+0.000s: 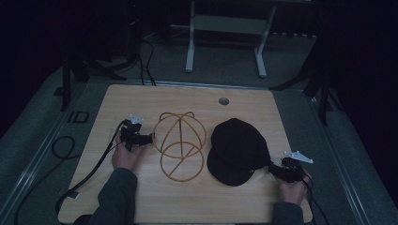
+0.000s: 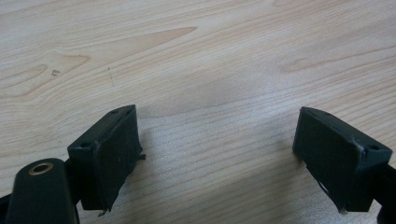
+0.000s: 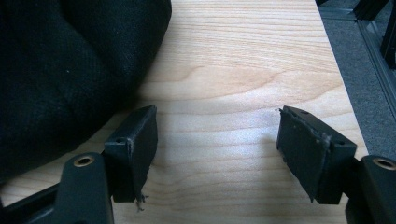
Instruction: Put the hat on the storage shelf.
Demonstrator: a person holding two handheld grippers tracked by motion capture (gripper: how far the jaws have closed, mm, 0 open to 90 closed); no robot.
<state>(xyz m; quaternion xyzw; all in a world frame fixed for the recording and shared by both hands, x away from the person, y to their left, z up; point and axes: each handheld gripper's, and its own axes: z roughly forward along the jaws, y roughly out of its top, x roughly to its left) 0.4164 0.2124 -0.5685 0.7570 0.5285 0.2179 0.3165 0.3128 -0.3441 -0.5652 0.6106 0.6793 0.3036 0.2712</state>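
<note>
Black cap is sitting toward the table's right edge beside the wire stand, with both grippers hovering wide apart and empty, so the right should be pinching the brim squarely.

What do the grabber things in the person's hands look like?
Each is a small black tool. The left gripper and right gripper both carry a pale grey three-cornered plate on top and trail a black cable. Each has two chunky black jaws with flat pads, frayed at the edges, and brass-coloured holes. The person wears dark greyish-green sleeves.
</note>
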